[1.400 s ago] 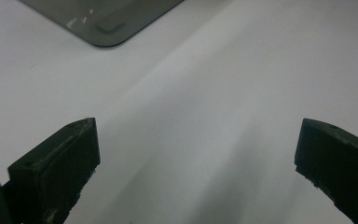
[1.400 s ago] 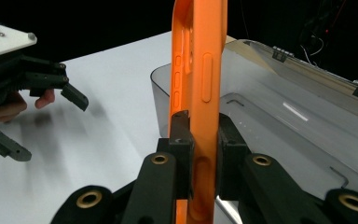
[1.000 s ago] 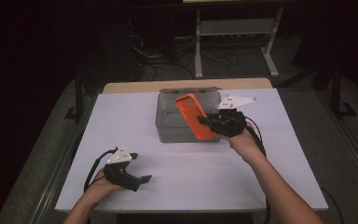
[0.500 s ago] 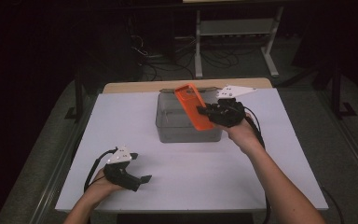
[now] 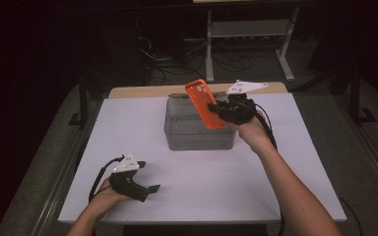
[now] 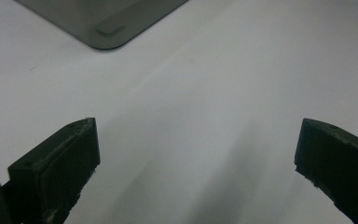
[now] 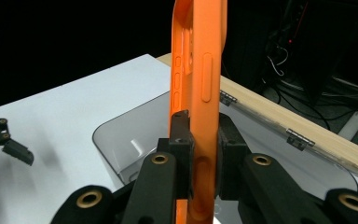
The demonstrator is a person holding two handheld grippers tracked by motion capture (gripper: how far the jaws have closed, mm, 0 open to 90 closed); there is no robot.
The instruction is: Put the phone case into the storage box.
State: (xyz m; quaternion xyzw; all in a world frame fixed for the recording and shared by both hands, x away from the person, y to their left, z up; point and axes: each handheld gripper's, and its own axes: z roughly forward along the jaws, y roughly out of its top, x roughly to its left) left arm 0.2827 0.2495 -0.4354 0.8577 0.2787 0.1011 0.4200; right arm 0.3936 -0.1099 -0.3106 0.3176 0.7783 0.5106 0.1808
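An orange soft-plastic phone case hangs tilted in the air above the far right part of a clear grey rectangular plastic box, its upper end leaning toward the far left. In the right gripper view the case stands on edge, its button ridges facing the camera, with the box's rounded rim below it and to its left.

The right gripper has its black jaws closed tight on the lower part of the case, one pad on each broad face, the grip seen close up in its own view. The person's right hand holds it over the box's right end.

The box sits on a white tabletop toward the far edge, its hinged clear lid folded back against a strip of pale wood along the table's far side. Bare white surface lies open to the left, right and near side of the box.

The left gripper rests low at the near left of the table, well apart from the box, in the person's left hand. Its jaws stand wide open on nothing, the white tabletop showing between them and one box corner beyond.
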